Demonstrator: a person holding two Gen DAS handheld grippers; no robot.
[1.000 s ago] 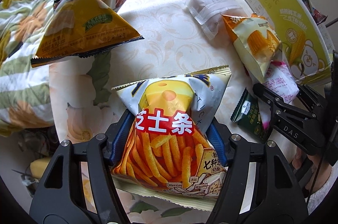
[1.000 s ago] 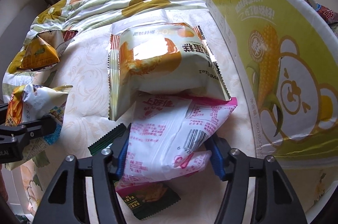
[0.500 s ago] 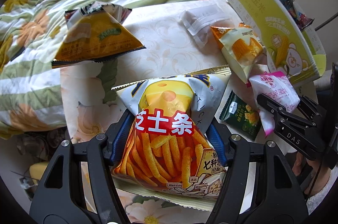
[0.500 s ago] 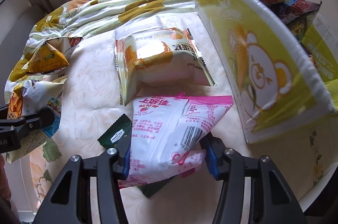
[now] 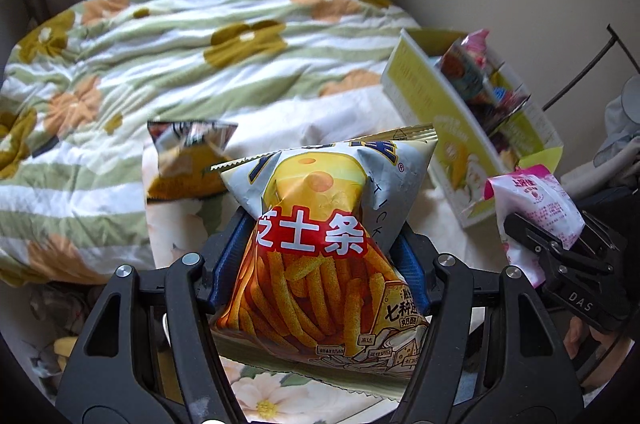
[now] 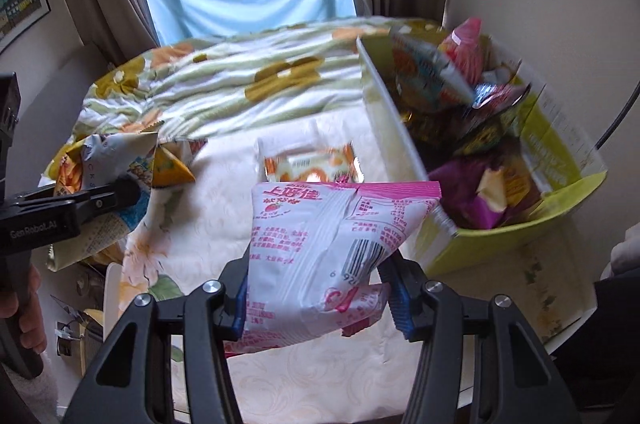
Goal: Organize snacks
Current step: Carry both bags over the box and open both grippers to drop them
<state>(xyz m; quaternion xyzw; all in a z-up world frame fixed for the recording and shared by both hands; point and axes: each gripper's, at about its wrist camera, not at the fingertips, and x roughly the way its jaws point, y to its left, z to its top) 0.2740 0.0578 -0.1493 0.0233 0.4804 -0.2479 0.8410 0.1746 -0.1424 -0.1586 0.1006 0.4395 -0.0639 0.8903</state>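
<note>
My left gripper (image 5: 320,260) is shut on an orange cheese-stick bag (image 5: 320,264) and holds it lifted above the bed. My right gripper (image 6: 318,292) is shut on a pink-and-white snack packet (image 6: 324,248), raised beside the yellow-green snack box (image 6: 500,244). The box (image 5: 452,144) holds several snack bags. The right gripper with the pink packet (image 5: 532,200) shows at the right of the left wrist view. The left gripper with its bag (image 6: 100,180) shows at the left of the right wrist view.
A yellow triangular bag (image 5: 188,160) and an orange-white bread packet (image 6: 312,164) lie on the pale cloth. A green flowered quilt (image 5: 160,64) covers the bed behind. Curtains and a window stand at the back; a wall is on the right.
Both grippers have risen with their bags and tilted up, so the window and wall come into view. The right gripper now looks over the box rim at the snacks inside.
</note>
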